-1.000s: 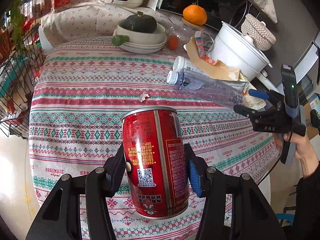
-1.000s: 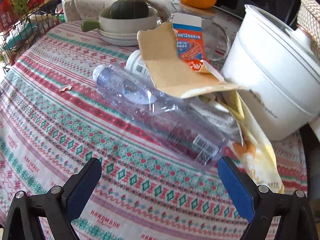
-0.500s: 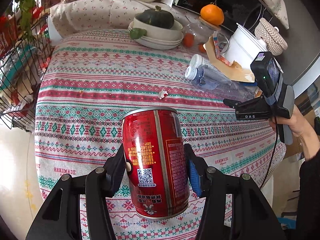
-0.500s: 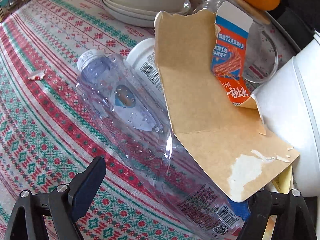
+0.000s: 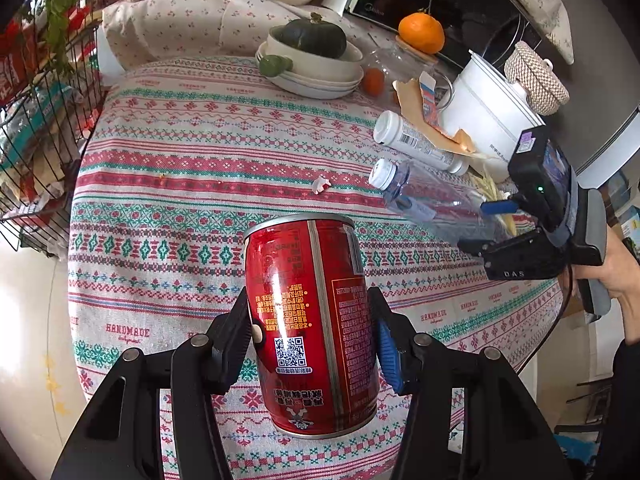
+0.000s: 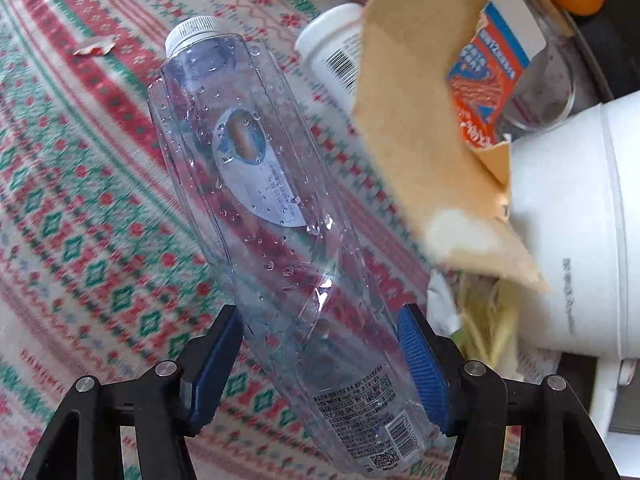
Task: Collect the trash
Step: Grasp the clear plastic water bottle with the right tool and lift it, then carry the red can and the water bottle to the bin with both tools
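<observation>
Around clear bottle (image 6: 280,216), fingers (image 6: 420,356) newly closed.

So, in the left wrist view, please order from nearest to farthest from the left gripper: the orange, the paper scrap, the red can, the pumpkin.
1. Red can, between the left gripper's fingers.
2. Paper scrap, mid-table, beyond the can.
3. Pumpkin, in the bowls at the far edge.
4. Orange, behind the table, far right.
</observation>
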The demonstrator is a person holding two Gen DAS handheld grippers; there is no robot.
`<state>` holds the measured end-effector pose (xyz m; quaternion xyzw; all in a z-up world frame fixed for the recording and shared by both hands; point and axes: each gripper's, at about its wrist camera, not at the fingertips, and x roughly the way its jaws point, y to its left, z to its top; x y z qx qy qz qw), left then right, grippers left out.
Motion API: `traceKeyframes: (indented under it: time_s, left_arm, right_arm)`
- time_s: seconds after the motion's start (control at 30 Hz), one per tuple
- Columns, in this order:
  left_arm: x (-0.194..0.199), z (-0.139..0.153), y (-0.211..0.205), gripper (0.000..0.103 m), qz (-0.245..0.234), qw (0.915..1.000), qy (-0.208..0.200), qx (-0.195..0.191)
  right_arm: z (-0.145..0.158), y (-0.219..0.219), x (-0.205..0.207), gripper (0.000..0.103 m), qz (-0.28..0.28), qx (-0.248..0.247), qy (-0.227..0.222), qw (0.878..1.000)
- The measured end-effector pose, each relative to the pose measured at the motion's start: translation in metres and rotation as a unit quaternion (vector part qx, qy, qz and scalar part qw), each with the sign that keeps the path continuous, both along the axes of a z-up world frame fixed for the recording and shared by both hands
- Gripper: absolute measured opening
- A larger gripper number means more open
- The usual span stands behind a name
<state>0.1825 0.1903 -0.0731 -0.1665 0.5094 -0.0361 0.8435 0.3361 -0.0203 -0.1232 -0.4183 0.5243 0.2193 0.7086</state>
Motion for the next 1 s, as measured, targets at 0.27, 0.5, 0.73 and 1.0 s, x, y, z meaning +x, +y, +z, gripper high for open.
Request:
traceKeyframes:
  time_s: [0.27, 0.5, 0.73, 1.0]
  left_arm:
    - [-0.009, 0.004, 0.011, 0.057, 0.006, 0.9999, -0.003, -0.013]
    - [-0.011, 0.006, 0.011, 0.057, 0.004, 0.9999, -0.006, -0.015]
    - [-0.015, 0.015, -0.001, 0.057, -0.007, 0.9997, -0.021, -0.015]
    - [-0.029, 0.041, -0.047, 0.057, -0.064, 0.9961, -0.06, 0.002]
  right_arm:
    - [0.031, 0.003, -0.02, 0.078, -0.012, 0.09, 0.066, 0.994]
    - [-0.009, 0.037, -0.036, 0.078, 0.008, 0.025, 0.071, 0.997]
    - [0.009, 0.029, -0.049, 0.065, -0.044, 0.073, -0.01, 0.996]
    - [0.073, -0.037, -0.107, 0.065, -0.112, 0.176, -0.048, 0.977]
